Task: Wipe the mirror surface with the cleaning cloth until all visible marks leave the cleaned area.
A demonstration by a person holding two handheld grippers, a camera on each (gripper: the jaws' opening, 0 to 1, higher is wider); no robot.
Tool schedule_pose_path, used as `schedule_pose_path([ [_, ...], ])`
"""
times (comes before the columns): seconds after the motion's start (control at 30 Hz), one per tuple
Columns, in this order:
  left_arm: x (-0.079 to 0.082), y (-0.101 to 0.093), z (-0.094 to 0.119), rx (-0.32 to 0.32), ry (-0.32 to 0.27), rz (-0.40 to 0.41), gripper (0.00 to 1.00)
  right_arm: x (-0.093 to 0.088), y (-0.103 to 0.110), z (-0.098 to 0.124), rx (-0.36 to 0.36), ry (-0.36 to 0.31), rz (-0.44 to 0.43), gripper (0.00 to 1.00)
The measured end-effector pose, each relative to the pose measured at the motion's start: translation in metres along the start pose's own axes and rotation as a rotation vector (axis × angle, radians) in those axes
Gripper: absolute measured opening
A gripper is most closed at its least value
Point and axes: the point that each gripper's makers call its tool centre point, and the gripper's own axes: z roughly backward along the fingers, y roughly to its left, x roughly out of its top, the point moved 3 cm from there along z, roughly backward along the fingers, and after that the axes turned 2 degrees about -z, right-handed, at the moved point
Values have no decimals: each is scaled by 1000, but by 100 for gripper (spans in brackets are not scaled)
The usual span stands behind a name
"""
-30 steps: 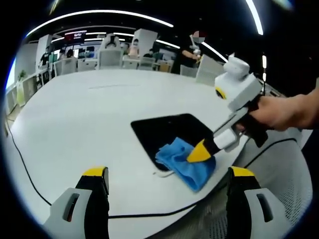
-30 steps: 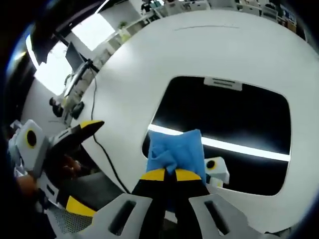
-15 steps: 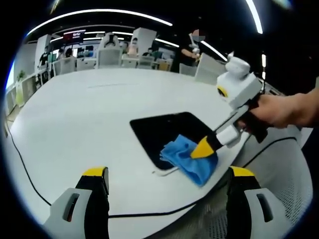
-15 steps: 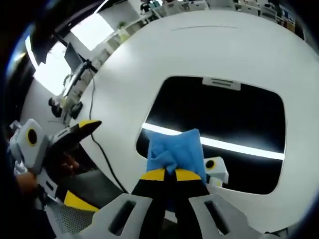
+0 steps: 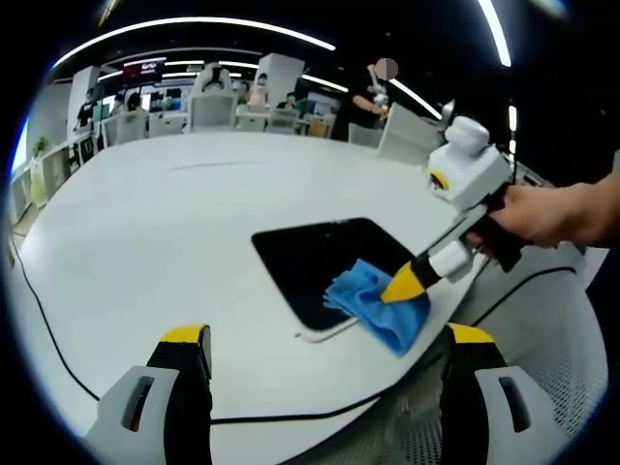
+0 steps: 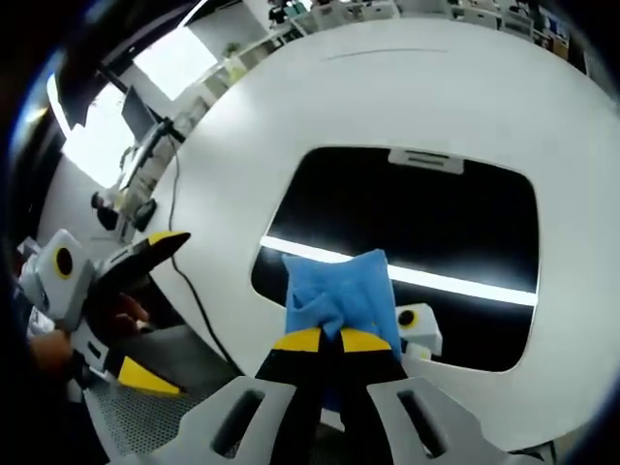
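Note:
A dark rectangular mirror (image 5: 315,262) (image 6: 426,213) lies flat on the white table (image 5: 155,223). A blue cleaning cloth (image 5: 373,305) (image 6: 339,295) rests on the mirror's near edge, and my right gripper (image 6: 329,339) (image 5: 402,286) is shut on it, pressing it down. A person's hand (image 5: 552,218) holds that gripper. A ceiling light strip reflects across the mirror. My left gripper (image 5: 325,339) (image 6: 145,266) stands open above the table's near edge, well short of the mirror, with nothing between its fingers.
A black cable (image 5: 58,339) runs along the table's near side. Chairs, desks and several people (image 5: 358,107) stand beyond the far edge. The table edge lies close to the mirror's right side, with a mesh surface (image 5: 552,368) below it.
My right gripper has slid the cloth to the right along the mirror's near edge. The left gripper has stayed still.

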Motion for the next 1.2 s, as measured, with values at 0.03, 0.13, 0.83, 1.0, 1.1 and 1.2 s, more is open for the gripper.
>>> schedule_pose_path([
  [0.03, 0, 0, 0, 0, 1, 3, 99, 0, 0, 0, 1, -1, -1, 0],
  [0.13, 0, 0, 0, 0, 1, 2, 99, 0, 0, 0, 2, -4, -3, 0],
  [0.83, 0, 1, 0, 3, -6, 10, 99, 8, -1, -3, -30, 1, 0, 0],
  [1.0, 1, 2, 1, 6, -12, 15, 99, 14, -2, -5, -35, -3, -5, 0],
  [1.1, 1, 2, 1, 7, -14, 18, 99, 19, -2, -6, -57, -17, 26, 0],
  [1.2, 2, 3, 2, 10, -17, 18, 99, 22, -3, -7, -62, -21, 31, 0],
])
